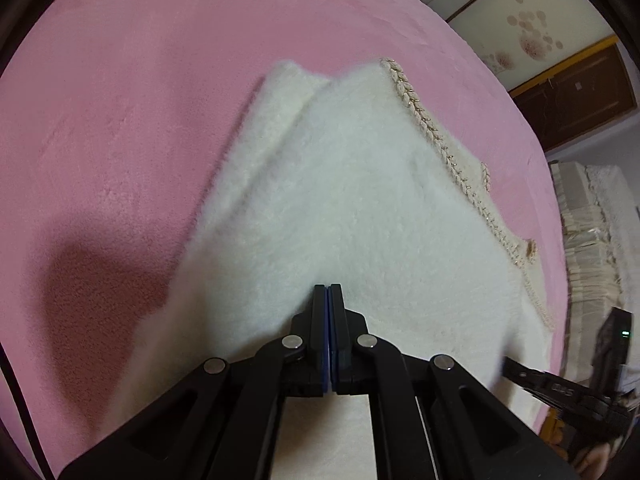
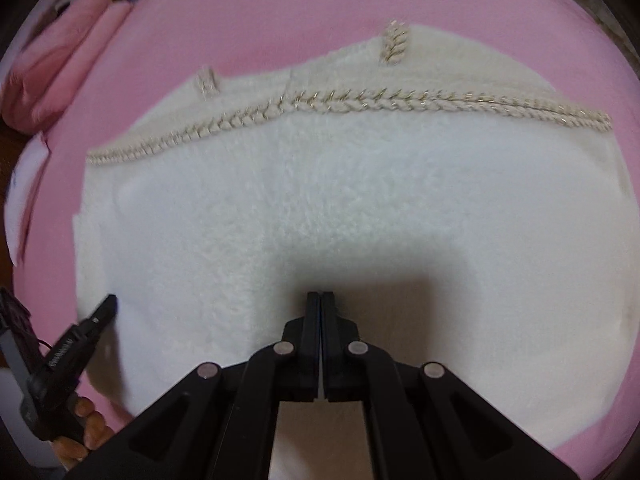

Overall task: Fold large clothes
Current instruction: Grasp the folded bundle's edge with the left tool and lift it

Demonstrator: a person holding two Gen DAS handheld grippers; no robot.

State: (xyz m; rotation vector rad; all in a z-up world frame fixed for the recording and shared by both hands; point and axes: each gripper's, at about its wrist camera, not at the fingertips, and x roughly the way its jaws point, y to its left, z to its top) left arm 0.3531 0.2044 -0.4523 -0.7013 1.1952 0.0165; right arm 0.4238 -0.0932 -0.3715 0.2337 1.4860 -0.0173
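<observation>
Sweater (image 2: 320,208) mostly folded on the pink bed (image 1: 120,100).
I see both hand-held grippers, left (image 1: 328,289) and right (image 2: 320,294), pressed together, holding nothing; maybe one fold left.

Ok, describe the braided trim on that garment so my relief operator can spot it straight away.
Start from the pink bed cover and find the fluffy white garment spread on it. Along its far edge runs the braided trim, a beige plaited cord flecked with gold thread, ropy and darker than the soft white pile around it.
</observation>
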